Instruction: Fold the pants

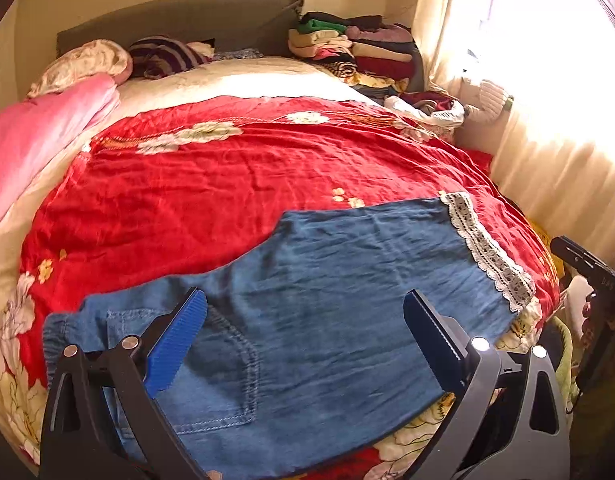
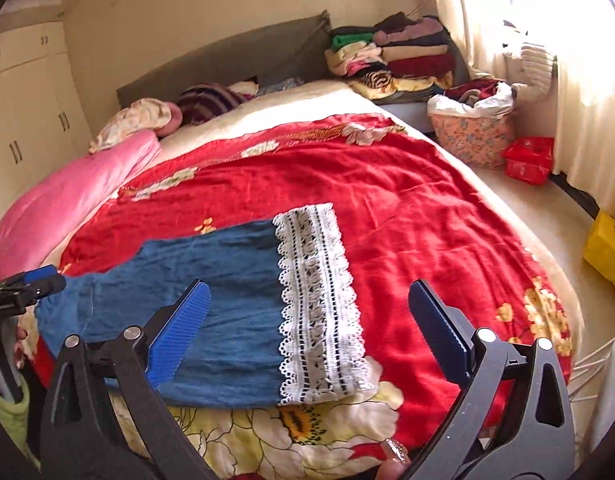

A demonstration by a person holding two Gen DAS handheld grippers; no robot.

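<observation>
The pants [image 1: 327, 300], blue denim with a white lace hem [image 2: 319, 304], lie flat on a red floral bedspread [image 1: 227, 172] near the front edge of the bed, folded lengthwise so that one leg covers the other. The waistband and a stitched back pocket [image 1: 215, 368] lie at the left end; the lace hem lies at the right end. In the left wrist view, the left gripper [image 1: 305, 336] hangs above the seat and pocket area, its fingers spread wide to either side of the denim below. The ribbed blue pad of the left finger [image 1: 179, 340] is seen over the pocket, and nothing is held between the jaws. Contact with the cloth cannot be confirmed from this view. In the right wrist view, the right gripper [image 2: 307, 332] hangs above the hem end, jaws fully apart and empty; the lace band lies between and beyond its two fingers, with the right finger [image 2: 439, 328] seen over bare red bedspread. A pink quilt [image 1: 39, 136] lies along the left side of the bed. Stacked folded clothes [image 2: 391, 56] stand at the far corner beside the headboard, and a patterned basket [image 2: 471, 140] stands on the floor near the curtain.
</observation>
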